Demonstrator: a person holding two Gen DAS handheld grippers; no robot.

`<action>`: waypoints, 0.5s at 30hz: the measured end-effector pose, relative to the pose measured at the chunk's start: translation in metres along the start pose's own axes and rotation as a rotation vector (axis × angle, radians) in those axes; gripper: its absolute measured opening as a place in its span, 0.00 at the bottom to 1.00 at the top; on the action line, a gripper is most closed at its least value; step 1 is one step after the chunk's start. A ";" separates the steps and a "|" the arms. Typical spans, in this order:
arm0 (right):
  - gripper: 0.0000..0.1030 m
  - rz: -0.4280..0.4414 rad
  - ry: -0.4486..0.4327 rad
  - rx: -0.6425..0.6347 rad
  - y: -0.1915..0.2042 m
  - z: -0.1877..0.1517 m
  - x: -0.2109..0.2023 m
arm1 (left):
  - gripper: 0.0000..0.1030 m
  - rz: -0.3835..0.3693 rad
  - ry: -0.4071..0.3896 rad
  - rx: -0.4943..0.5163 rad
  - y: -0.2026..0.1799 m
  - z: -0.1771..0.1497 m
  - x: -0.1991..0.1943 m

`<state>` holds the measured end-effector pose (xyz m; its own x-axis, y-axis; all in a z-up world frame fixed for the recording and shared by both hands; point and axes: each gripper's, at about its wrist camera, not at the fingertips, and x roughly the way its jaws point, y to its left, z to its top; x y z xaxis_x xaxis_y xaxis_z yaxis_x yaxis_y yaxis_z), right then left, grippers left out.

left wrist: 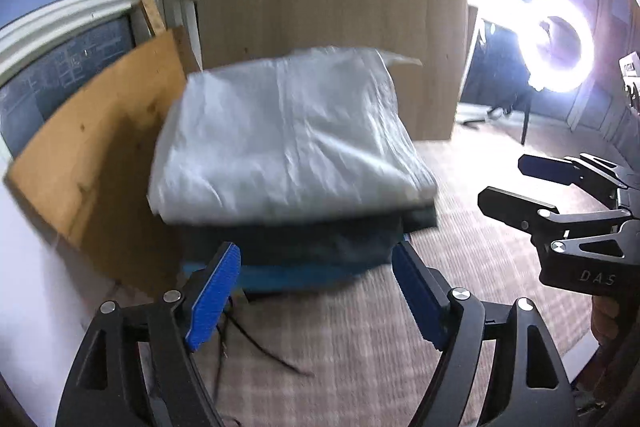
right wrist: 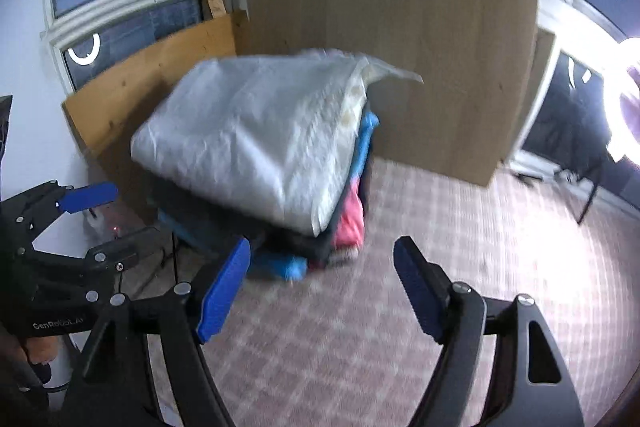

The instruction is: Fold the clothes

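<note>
A folded white garment (left wrist: 288, 139) tops a stack of folded clothes (right wrist: 348, 219) on the checked table cloth (left wrist: 360, 347). Under it lie dark, blue and pink layers; the pink one (right wrist: 352, 215) shows only in the right wrist view. My left gripper (left wrist: 316, 263) stands open just in front of the stack's lower edge, with nothing between its blue pads. My right gripper (right wrist: 322, 259) is open too, a little to the right of the stack's near corner and empty. Each gripper shows at the edge of the other's view: the right gripper (left wrist: 508, 183) and the left gripper (right wrist: 100, 219).
Wooden boards (left wrist: 332, 11) lean against the window behind the stack, with another board (left wrist: 96, 155) at the left. A bright ring light (left wrist: 556, 43) glares at the right. Thin black cables (left wrist: 256, 343) lie on the cloth near the left gripper. A hand (right wrist: 36, 347) holds the left gripper's handle.
</note>
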<state>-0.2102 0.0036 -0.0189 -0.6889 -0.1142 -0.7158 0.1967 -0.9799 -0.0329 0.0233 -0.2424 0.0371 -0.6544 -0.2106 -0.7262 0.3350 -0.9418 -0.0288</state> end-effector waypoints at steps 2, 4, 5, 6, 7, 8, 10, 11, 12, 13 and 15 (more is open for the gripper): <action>0.72 -0.027 0.016 0.018 0.000 -0.013 -0.006 | 0.75 -0.008 0.031 -0.020 -0.004 -0.007 -0.001; 0.72 -0.048 0.025 0.039 -0.004 -0.025 -0.013 | 0.75 -0.004 0.068 -0.046 -0.005 -0.013 0.000; 0.72 -0.057 0.026 0.051 -0.008 -0.030 -0.017 | 0.75 0.004 0.084 -0.062 -0.006 -0.016 -0.001; 0.72 -0.065 0.027 0.064 -0.012 -0.035 -0.020 | 0.75 0.011 0.093 -0.079 -0.006 -0.019 -0.002; 0.72 -0.070 0.027 0.066 -0.016 -0.039 -0.025 | 0.75 0.016 0.098 -0.094 -0.007 -0.022 -0.005; 0.72 -0.076 0.026 0.067 -0.020 -0.043 -0.029 | 0.75 0.020 0.102 -0.105 -0.009 -0.025 -0.008; 0.72 -0.087 0.024 0.069 -0.027 -0.052 -0.038 | 0.75 0.038 0.113 -0.118 -0.015 -0.032 -0.012; 0.72 -0.093 0.023 0.070 -0.031 -0.056 -0.042 | 0.75 0.053 0.116 -0.121 -0.019 -0.036 -0.015; 0.72 -0.090 0.019 0.069 -0.035 -0.060 -0.047 | 0.75 0.068 0.115 -0.122 -0.023 -0.039 -0.018; 0.72 -0.087 0.015 0.067 -0.039 -0.065 -0.053 | 0.75 0.082 0.114 -0.125 -0.027 -0.042 -0.021; 0.72 -0.080 0.012 0.059 -0.049 -0.074 -0.063 | 0.75 0.108 0.112 -0.141 -0.036 -0.048 -0.030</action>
<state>-0.1252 0.0707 -0.0236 -0.6925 -0.0341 -0.7206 0.0999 -0.9938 -0.0490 0.0630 -0.1902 0.0270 -0.5329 -0.2701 -0.8019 0.4953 -0.8680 -0.0368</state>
